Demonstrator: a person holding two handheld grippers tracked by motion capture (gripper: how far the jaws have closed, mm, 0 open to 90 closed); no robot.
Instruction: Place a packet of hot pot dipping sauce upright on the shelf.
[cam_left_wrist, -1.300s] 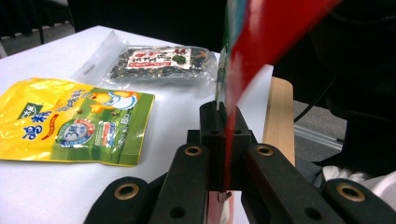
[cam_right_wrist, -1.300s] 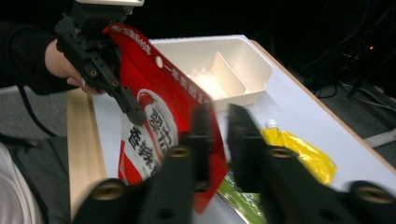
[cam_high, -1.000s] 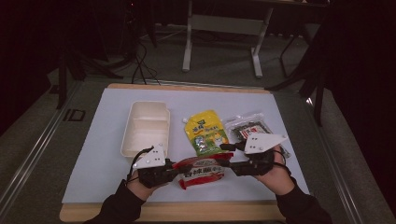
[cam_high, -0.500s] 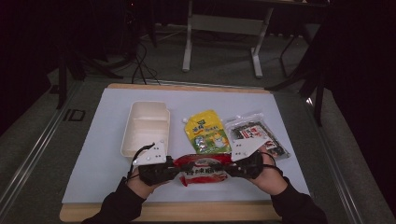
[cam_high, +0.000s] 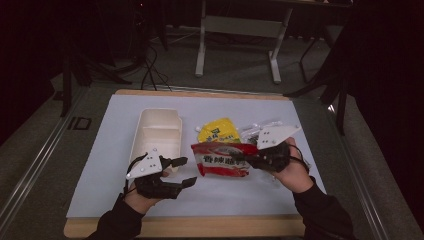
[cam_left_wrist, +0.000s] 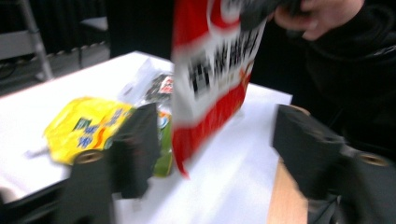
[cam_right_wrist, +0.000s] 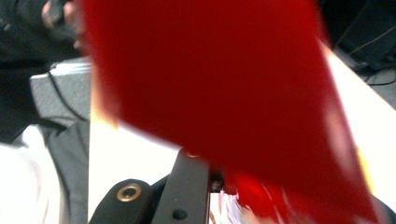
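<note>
The right gripper (cam_high: 248, 159) is clamped on the right edge of a red-and-white printed snack packet (cam_high: 223, 159), holding it lifted above the white table sheet (cam_high: 115, 145). In the left gripper view the packet (cam_left_wrist: 210, 74) hangs upright from that far gripper, blurred. The left gripper (cam_high: 185, 172) has its 2 black jaws spread wide with nothing between them, just left of the packet and not touching it. A cream 2-compartment plastic tray (cam_high: 158, 135) lies beside it. Behind the red packet lie a yellow crinkled sachet (cam_high: 217, 131) and a clear packet with dark contents (cam_high: 257, 131), partly hidden.
</note>
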